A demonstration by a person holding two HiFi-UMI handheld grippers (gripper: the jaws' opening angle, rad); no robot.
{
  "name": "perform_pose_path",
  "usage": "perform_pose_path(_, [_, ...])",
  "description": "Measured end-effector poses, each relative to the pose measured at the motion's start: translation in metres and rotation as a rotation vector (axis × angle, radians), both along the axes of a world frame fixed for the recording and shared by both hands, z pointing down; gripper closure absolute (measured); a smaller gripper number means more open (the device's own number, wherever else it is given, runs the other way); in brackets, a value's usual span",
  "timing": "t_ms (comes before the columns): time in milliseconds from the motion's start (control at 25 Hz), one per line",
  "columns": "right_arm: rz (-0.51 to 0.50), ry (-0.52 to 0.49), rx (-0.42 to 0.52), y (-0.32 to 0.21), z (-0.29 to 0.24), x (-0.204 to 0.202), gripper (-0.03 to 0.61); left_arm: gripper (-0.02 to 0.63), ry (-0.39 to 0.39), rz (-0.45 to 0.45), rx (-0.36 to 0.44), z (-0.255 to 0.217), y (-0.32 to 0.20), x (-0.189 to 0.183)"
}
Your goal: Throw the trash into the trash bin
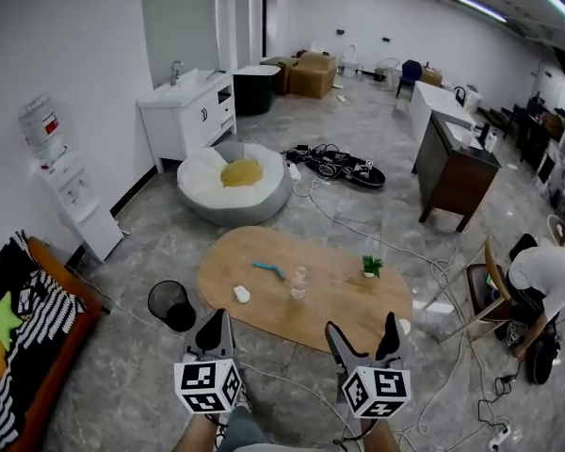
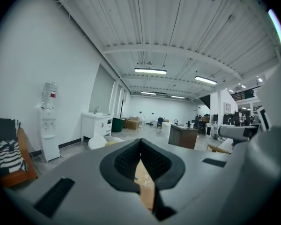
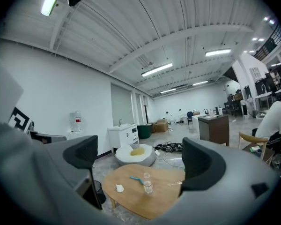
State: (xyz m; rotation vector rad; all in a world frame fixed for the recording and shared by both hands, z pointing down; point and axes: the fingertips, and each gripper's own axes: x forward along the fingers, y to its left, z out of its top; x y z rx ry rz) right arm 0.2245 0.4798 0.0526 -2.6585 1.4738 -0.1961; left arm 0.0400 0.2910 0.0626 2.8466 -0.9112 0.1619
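Note:
An oval wooden table (image 1: 339, 311) holds a crumpled white paper (image 1: 242, 294), a blue strip-like item (image 1: 268, 269), a clear plastic bottle (image 1: 299, 283) and a small green plant (image 1: 371, 266). A black mesh trash bin (image 1: 172, 305) stands on the floor off the table's left end. My left gripper (image 1: 215, 332) hovers before the table's near edge, shut on nothing. My right gripper (image 1: 363, 335) hangs beside it, open and empty. The right gripper view shows the paper (image 3: 119, 188), bottle (image 3: 148, 185) and bin (image 3: 97, 191) between its open gripper (image 3: 143, 158). The left gripper (image 2: 141, 144) shows only a slit of table.
A grey beanbag (image 1: 234, 182) lies beyond the table, with cables (image 1: 339, 163) on the floor. A white sink cabinet (image 1: 186, 111) and water dispenser (image 1: 52, 149) line the left wall. A sofa (image 1: 19, 337) is at near left. A dark desk (image 1: 452, 168) and a seated person (image 1: 546, 281) are right.

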Motion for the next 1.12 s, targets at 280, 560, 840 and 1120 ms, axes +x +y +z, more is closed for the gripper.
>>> perform_pose_path(280, [0.079,-0.005,0.014,-0.129,-0.018,0.049,0.015,0.623,-0.012,0.079,0.012,-0.019,-0.146,0.056])
perform_pose_path(560, [0.096,-0.039,0.014,-0.225,-0.011,0.081,0.058,0.623,-0.032,0.136,0.005,-0.015,-0.251,0.103])
perform_pose_path(840, [0.091,-0.075,-0.043,-0.256,0.019,0.112,0.061,0.623,-0.073,0.127,-0.047,0.017,-0.282,0.135])
perform_pose_path(1120, [0.068,-0.101,-0.072,-0.266,0.032,0.144,0.060,0.621,-0.103,0.098,-0.078,0.030,-0.285,0.151])
